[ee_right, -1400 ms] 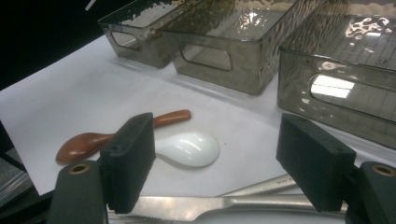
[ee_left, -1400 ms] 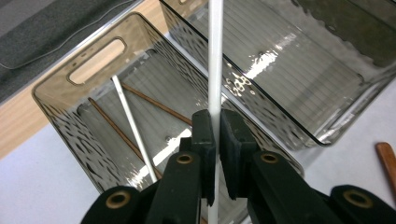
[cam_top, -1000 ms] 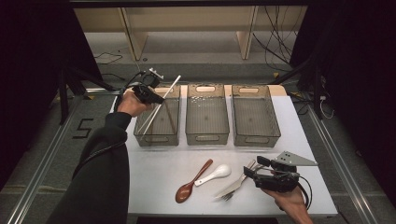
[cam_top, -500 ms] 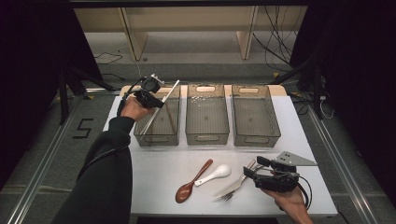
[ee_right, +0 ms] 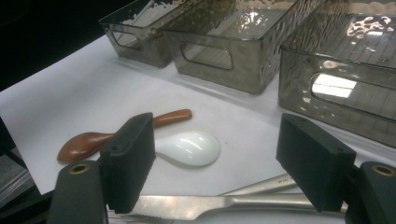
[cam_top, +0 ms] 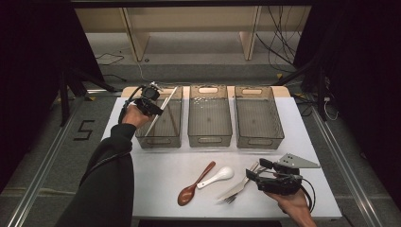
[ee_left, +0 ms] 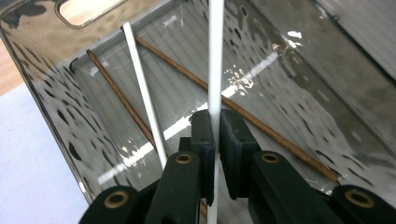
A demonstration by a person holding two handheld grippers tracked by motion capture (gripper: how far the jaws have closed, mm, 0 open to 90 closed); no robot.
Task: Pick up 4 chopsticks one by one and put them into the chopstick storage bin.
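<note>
Jaws of left gripper [ee_left: 213, 140] are clamped on a white chopstick [ee_left: 215, 56], pinched low on its length w/ most of it running out ahead, over the left bin [ee_left: 42, 98]. Risk: grip is far from the stick's middle, so it could pivot or slide in the pads, tip could catch the bin wall, and stick could drop outside. Below the jaws lie another white stick [ee_left: 142, 93] & two brown ones. Held stick looks thin, smooth, straight, plain white. Right gripper [ee_right: 215, 158] jaws stand apart, holding nothing, just above a knife [ee_right: 196, 205]; spoons just beyond.
</note>
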